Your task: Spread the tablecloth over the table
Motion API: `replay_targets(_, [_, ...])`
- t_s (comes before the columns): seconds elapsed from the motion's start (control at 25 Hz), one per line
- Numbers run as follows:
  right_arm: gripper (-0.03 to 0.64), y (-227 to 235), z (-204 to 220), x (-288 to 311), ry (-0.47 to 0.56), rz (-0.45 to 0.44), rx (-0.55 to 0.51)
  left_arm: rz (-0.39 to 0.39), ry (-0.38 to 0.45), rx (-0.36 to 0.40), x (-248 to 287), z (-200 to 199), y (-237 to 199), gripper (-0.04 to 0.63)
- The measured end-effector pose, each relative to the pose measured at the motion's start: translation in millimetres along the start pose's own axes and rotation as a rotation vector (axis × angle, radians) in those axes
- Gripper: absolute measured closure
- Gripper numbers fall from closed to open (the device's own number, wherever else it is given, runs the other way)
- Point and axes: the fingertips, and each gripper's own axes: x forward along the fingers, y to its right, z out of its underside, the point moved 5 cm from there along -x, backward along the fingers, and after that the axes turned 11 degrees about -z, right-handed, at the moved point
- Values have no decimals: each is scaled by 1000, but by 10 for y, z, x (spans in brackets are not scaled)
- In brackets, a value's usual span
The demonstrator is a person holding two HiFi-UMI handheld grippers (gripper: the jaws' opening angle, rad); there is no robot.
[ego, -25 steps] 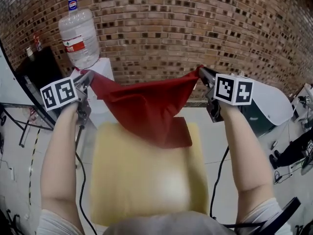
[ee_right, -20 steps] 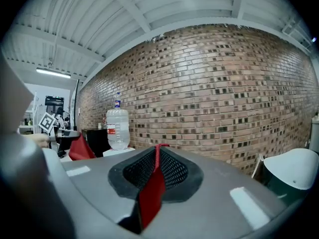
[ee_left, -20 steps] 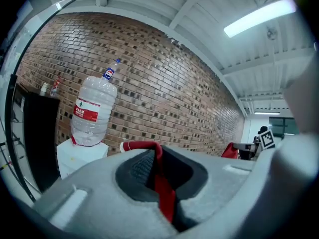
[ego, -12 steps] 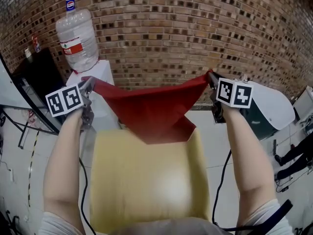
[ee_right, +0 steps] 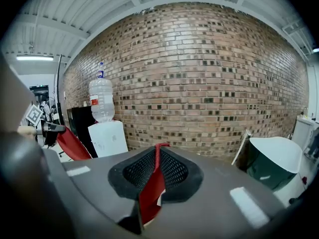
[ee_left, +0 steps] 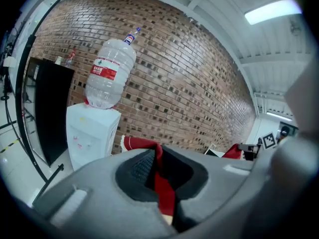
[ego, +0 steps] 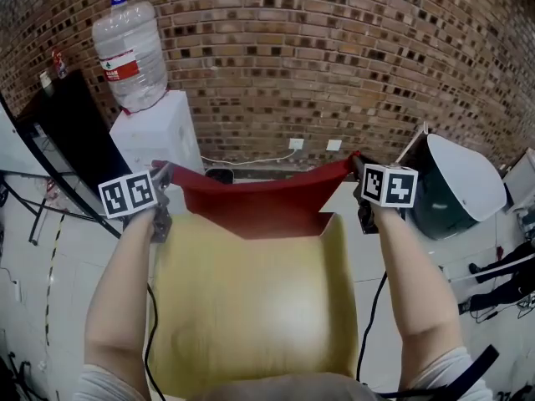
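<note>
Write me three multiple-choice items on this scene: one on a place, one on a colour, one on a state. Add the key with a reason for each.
1. Where does the big water bottle stand?
A. on the white dispenser
B. on a wooden chair
C. inside a sink

2. What colour is the tablecloth?
A. blue
B. red
C. green

3. How do the left gripper and the right gripper stand?
A. both open and empty
B. only the left holds cloth
C. both shut on the tablecloth

Key:
1 A, the bottle sits neck down on top of the dispenser.
2 B, the cloth stretched between the two grippers is red.
3 C, each gripper view shows red cloth pinched between its own jaws.
</note>
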Motion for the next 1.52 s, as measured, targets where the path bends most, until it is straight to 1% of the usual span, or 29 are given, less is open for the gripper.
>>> replay_targets(0.2, [589, 70, 464, 193, -76, 5, 28, -15, -79, -35, 174, 414, -108, 588])
replay_targets(0.32, [589, 106, 817, 292, -140, 6, 56, -36, -135, -46, 248, 657, -190, 588])
replay_targets(0.4, [591, 153, 1001, 328, -159, 7, 84, -52, -154, -67, 281, 775, -255, 588])
replay_targets(0.48, [592, 211, 1093, 350, -156, 15, 115, -63, -157, -88, 298, 837, -313, 588])
replay_targets(0.6, [592, 257, 1127, 370, -156, 7, 147, -67, -166, -82, 304, 888, -338, 588])
replay_targets(0.68, [591, 254, 1131, 355, -150, -9, 164, -67, -144, -81, 271, 864, -332, 588])
replay_targets(0.8, [591, 210, 1021, 263, -99, -21, 175, -74, -107, -81, 179, 743, -322, 588])
replay_targets(0.92, [591, 107, 822, 135, -60, -29, 149, -78, -84, -62, 50, 616, -305, 588])
replay_targets(1.12, [591, -121, 564, -185, -20, -31, 86, -79, -47, 19, -239, 436, -242, 588])
replay_targets(1.36, [591, -453, 521, -723, 24, -9, 66, -52, -2, 40, -798, 362, -176, 588])
replay_targets(1.52, [591, -761, 613, -1163, 57, 15, 65, -38, 30, 76, -1285, 372, -157, 588])
